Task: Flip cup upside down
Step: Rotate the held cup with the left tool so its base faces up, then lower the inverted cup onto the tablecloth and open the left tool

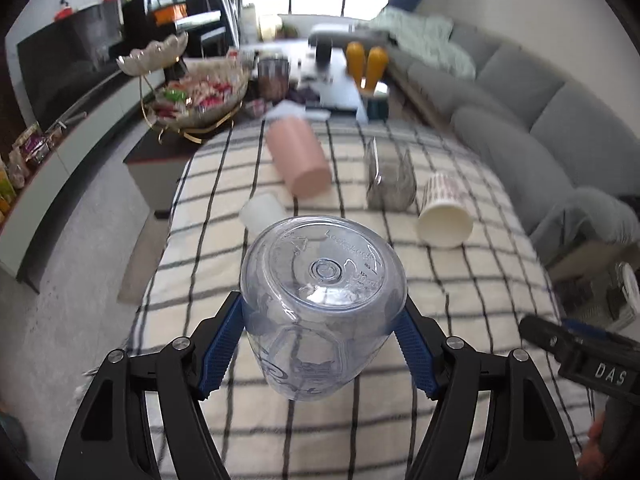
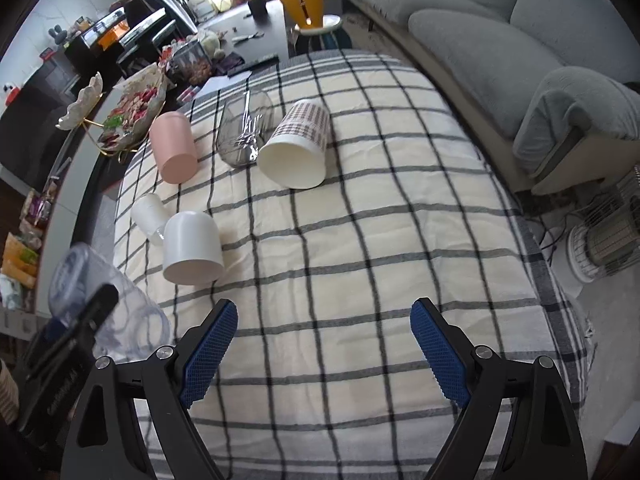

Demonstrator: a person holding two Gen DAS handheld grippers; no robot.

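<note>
Clear plastic cup (image 1: 322, 312) sat clamped in left gripper (image 1: 323, 332), base toward the camera, above the checked cloth (image 1: 460, 320).

Blue pads (image 1: 218, 354) pressed both sides of the cup wall. Right gripper (image 2: 323, 354) was spread wide, holding nothing, over the cloth. In right view: white cup (image 2: 192, 246) at 10 o'clock, mouth down; patterned paper cup (image 2: 296, 146), glass (image 2: 244, 130) and pink cup (image 2: 174, 148) toward 11–12 o'clock, lying on their sides.
</note>
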